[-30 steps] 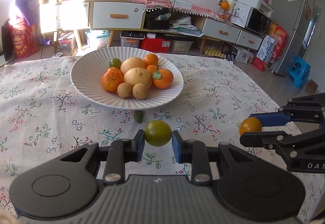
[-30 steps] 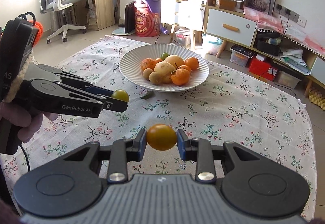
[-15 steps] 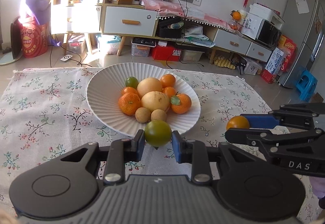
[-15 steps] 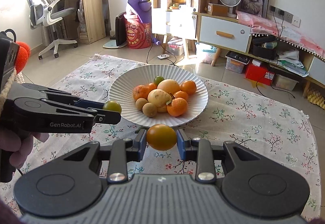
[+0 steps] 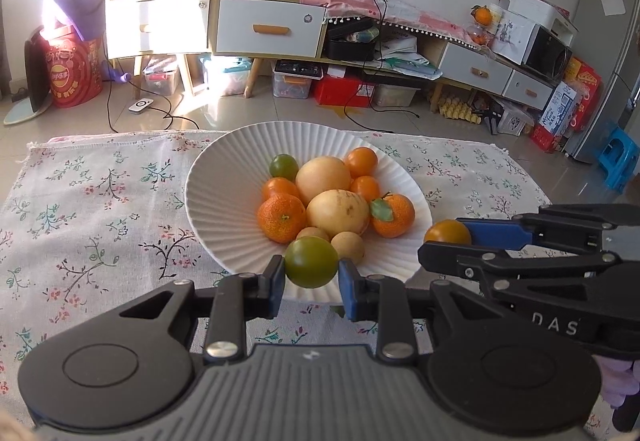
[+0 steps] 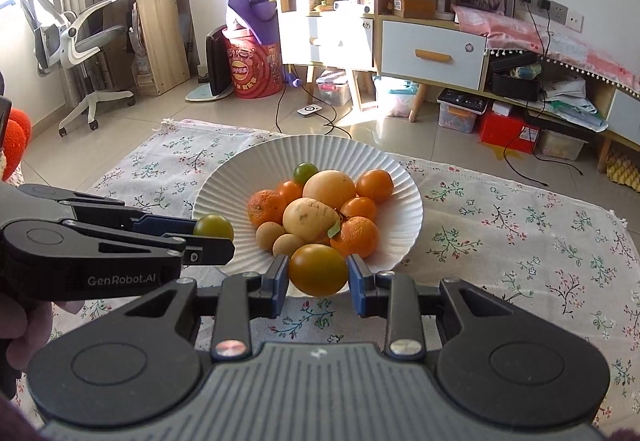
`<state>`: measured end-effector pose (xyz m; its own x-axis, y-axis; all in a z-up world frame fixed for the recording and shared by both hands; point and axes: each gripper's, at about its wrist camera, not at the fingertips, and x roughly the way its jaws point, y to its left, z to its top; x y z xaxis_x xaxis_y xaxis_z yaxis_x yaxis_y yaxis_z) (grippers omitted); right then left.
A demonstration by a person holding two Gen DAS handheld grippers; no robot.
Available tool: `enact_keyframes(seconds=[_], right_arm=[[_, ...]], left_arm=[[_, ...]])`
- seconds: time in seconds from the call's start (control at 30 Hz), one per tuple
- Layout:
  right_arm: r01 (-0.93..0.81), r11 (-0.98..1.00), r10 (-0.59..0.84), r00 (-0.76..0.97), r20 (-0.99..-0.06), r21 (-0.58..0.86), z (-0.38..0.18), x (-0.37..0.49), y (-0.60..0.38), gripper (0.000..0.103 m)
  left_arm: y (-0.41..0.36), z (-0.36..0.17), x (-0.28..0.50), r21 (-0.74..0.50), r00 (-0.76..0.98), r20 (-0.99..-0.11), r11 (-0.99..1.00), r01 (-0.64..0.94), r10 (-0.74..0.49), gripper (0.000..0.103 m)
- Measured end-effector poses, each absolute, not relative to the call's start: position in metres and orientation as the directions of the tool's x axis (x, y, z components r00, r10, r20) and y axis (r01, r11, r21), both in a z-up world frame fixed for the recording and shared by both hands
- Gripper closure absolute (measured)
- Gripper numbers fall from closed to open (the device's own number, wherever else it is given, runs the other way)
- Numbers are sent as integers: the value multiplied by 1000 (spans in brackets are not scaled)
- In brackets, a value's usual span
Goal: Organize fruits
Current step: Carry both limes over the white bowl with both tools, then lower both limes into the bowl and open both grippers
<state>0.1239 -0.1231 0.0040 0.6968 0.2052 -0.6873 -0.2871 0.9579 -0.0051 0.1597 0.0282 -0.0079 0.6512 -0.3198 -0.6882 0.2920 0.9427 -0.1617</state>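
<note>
- Between the blue pads of the left tool [image 5: 311, 277], a green tomato [image 5: 311, 261] is pinched at its sides; the jaws are closed only as far as the fruit allows.
- Just ahead of that tool sits the white ribbed plate [image 5: 224, 201] on the flowered cloth of the bench [image 5: 80, 209]; the green tomato hangs over the plate's near rim, apart from the pile.
- Further ahead of both tools, the heap on the plate holds mandarins [image 5: 281, 217], two pale yellow round fruits [image 5: 337, 212], small tan fruits and one more green one [image 5: 284, 165], so most of the sorting looks done.
- To the right of the left tool, the right tool [image 6: 318, 279] is closed on an orange tomato [image 6: 318, 269], gripped the same way, jaws part open around it.
- That orange tomato hovers at the near right edge of the plate, just in front of a leafy mandarin [image 6: 355, 237].
- What seems left: carry both fruits a little forward over the plate, lower them and let go; no other loose fruit shows on the cloth.
</note>
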Motion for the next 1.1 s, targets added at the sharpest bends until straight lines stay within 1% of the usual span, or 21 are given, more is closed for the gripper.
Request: enact_keyframes(seconds=[0.37, 0.6, 1.1], right_arm=[[-261, 965, 183, 680, -710, -1, -8, 139, -122, 74], [-237, 971, 173, 676, -717, 11, -12, 145, -129, 74], [-258, 966, 180, 667, -723, 3, -21, 148, -121, 74]], left_arm=[[21, -15, 171, -107, 635, -717, 946, 307, -287, 103], [22, -18, 175, -119, 632, -723, 951, 286, -281, 103], [24, -17, 174, -128, 639, -712, 948, 290, -291, 103]])
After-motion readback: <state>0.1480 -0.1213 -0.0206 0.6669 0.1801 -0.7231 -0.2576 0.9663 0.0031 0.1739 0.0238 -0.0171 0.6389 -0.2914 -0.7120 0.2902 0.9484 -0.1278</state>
